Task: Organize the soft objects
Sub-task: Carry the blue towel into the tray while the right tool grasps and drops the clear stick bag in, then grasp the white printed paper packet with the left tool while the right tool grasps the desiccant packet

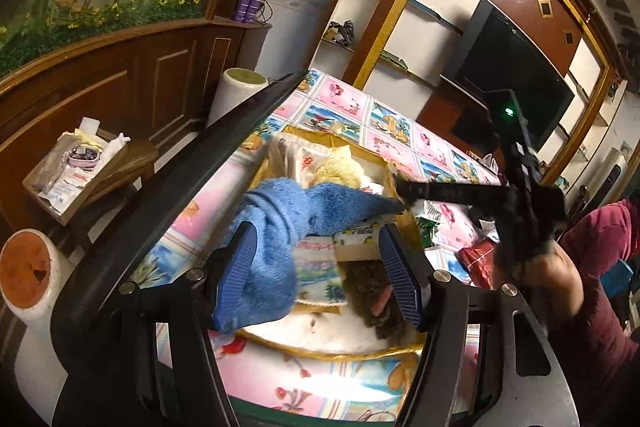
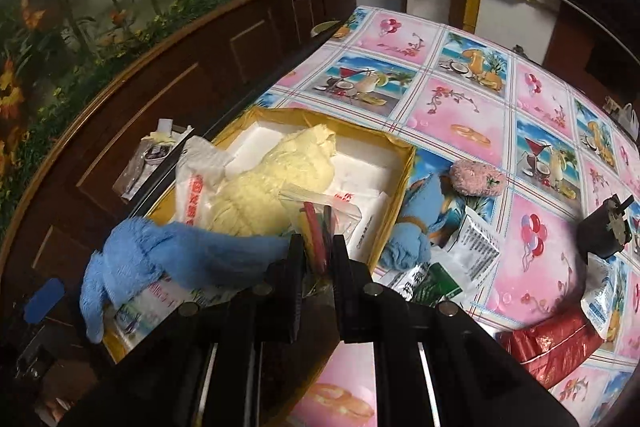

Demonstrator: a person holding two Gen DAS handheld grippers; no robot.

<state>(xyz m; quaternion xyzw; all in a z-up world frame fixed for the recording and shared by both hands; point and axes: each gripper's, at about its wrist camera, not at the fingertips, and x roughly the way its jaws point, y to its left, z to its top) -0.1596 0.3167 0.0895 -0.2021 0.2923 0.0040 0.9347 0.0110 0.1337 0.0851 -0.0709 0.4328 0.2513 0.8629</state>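
Dim wood-panelled room, bamboo mural at upper left. Filling the right of the right wrist view: table under a tablecloth [image 2: 460, 115] printed with pink and blue squares of balloons and fruit drinks.

Set on it at centre left: open yellow box [image 2: 404, 179], packed with a pale yellow cloth [image 2: 272, 183], printed plastic bags and a clear zip bag [image 2: 320, 219] of red sticks.

Draped across the box's lower left corner: blue towel [image 2: 180, 255] [image 1: 280, 211], one end hung over the edge, the other drawn out to a point.

Met at that point by the right gripper [image 2: 317, 239] [image 1: 404, 191], clenched and seemingly pinching the towel's tip; carried by a hand [image 1: 548, 267] in a maroon sleeve at right of the left wrist view.

Held low over the box: left gripper [image 1: 316, 229], released, blue pads apart, towel brushing only the left-hand pad.

Left on the tablecloth right of the box: pink plush [image 2: 476, 177], second blue cloth [image 2: 408, 239], sachets, red bag.
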